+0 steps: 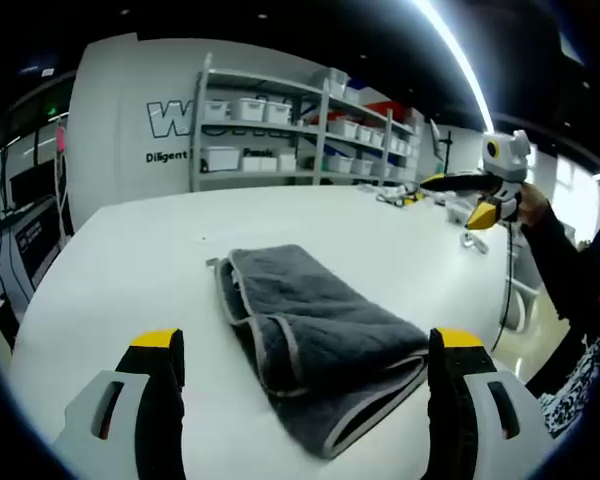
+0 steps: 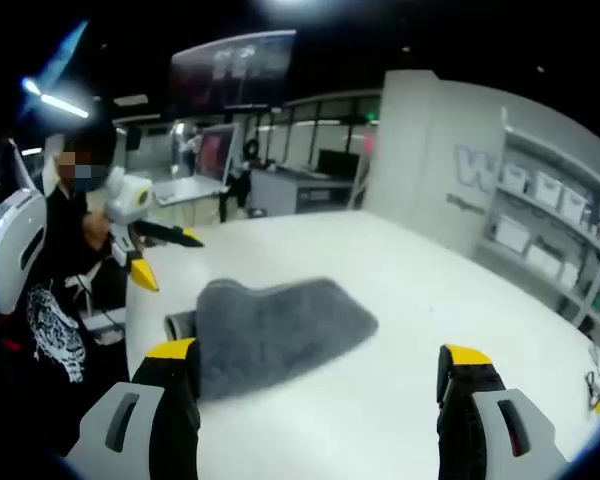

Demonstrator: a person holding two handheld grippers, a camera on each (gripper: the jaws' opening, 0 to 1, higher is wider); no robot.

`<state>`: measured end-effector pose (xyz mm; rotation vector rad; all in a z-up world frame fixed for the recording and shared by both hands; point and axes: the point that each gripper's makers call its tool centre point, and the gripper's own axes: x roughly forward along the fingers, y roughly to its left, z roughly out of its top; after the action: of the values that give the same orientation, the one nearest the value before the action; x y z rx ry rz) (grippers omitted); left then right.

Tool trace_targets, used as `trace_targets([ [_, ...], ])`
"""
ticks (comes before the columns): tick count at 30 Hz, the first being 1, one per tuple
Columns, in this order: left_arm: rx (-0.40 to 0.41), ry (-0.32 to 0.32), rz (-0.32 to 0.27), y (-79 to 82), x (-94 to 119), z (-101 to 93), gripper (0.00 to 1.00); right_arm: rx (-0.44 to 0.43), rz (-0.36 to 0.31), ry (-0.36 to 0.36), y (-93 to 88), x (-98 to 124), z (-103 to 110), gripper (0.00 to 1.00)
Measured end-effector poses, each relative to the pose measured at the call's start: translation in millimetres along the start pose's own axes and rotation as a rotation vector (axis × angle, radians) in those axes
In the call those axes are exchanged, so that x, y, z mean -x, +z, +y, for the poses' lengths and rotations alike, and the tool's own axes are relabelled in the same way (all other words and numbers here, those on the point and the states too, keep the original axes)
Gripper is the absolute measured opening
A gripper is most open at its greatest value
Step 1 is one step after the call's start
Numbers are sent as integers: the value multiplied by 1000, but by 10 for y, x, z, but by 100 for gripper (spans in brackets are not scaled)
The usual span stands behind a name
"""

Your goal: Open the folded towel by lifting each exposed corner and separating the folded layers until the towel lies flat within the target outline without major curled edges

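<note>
Towel (image 1: 315, 345): grey, folded in layers, on white bench (image 1: 130, 260).
Left gripper view: left tool (image 1: 305, 365) released, jaws wide apart, over the towel's near end; right tool (image 1: 485, 200) raised, well apart.
Right gripper view: right tool (image 2: 320, 375) released above bench; towel (image 2: 275, 330) blurred, probably still folded.

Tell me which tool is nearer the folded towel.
Hard to call. Both tools are open and off the towel. The left tool faces its layered edges; the right tool faces its rounded fold, possibly slightly farther.
</note>
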<state>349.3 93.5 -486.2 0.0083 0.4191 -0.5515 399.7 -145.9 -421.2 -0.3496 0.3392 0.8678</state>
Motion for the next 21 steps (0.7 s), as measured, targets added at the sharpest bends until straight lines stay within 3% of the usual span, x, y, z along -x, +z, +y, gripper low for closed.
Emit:
trace_targets([
  [10, -6, 27, -1, 49, 58, 9, 99, 49, 21, -3, 111, 38, -149, 100],
  [16, 18, -5, -31, 144, 62, -94, 98, 73, 38, 20, 183, 67, -191, 100],
  [21, 33, 32, -61, 206, 80, -46, 98, 101, 66, 36, 178, 96, -206, 100],
])
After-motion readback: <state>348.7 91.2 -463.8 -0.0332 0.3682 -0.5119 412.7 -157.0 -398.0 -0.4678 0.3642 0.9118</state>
